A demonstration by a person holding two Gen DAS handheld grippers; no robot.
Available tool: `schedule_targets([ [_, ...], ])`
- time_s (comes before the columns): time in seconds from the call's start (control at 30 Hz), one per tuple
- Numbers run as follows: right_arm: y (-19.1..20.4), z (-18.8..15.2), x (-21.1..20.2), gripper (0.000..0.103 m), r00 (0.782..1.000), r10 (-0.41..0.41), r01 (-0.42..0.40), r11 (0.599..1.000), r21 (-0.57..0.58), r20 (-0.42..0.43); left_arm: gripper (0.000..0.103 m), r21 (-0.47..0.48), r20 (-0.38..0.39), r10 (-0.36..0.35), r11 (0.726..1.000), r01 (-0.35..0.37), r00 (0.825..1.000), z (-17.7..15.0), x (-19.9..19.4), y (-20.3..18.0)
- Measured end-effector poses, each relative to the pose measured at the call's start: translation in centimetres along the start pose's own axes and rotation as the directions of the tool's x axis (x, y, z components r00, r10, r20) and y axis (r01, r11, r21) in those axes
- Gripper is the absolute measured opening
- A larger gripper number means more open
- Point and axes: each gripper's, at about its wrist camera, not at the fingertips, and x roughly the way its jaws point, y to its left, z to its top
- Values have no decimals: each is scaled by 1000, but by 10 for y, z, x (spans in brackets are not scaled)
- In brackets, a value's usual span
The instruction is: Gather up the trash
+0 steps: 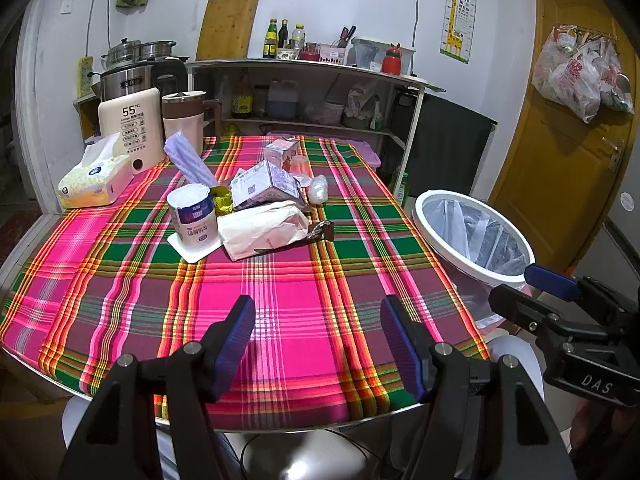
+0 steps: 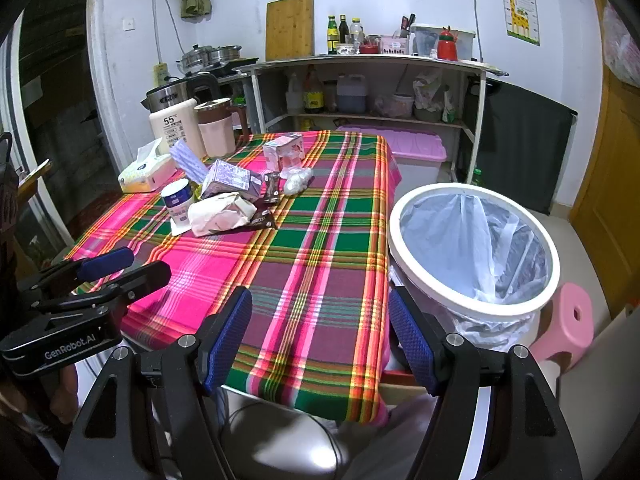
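A pile of trash lies mid-table on the plaid cloth: a white paper bag, a dark snack wrapper, a purple carton, a white tin, a small pink carton and a crumpled clear bag. The pile also shows in the right wrist view, with the paper bag nearest. A white bin with a clear liner stands right of the table. My left gripper is open and empty over the near edge. My right gripper is open and empty by the table's near right corner.
A tissue pack, a cream appliance and a pink jug stand at the table's far left. A shelf unit with bottles is behind. A pink stool stands beside the bin; a lidded pink box sits behind the table.
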Motion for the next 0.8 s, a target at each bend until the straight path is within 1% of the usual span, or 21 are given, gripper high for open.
schedule_targets([
  [0.3, 2, 0, 1, 71, 1000, 9, -9, 1000, 2, 5, 67, -9, -6, -10, 1000, 10, 1000, 1, 3, 4],
  [0.5, 3, 5, 14, 71, 999, 37, -37, 999, 0, -19, 67, -23, -24, -6, 1000, 5, 1000, 2, 13, 14],
  [0.67, 7, 10, 29, 71, 997, 63, -63, 998, -13, -33, 67, -63, -33, 14, 998, -16, 999, 4, 24, 32],
  [0.73, 11, 12, 34, 71, 997, 73, -74, 997, -33, -28, 67, -84, -35, 24, 996, -27, 999, 5, 27, 42],
  [0.8, 15, 16, 43, 71, 996, 80, -82, 995, -54, -42, 67, -98, -39, 27, 995, -31, 999, 8, 30, 50],
])
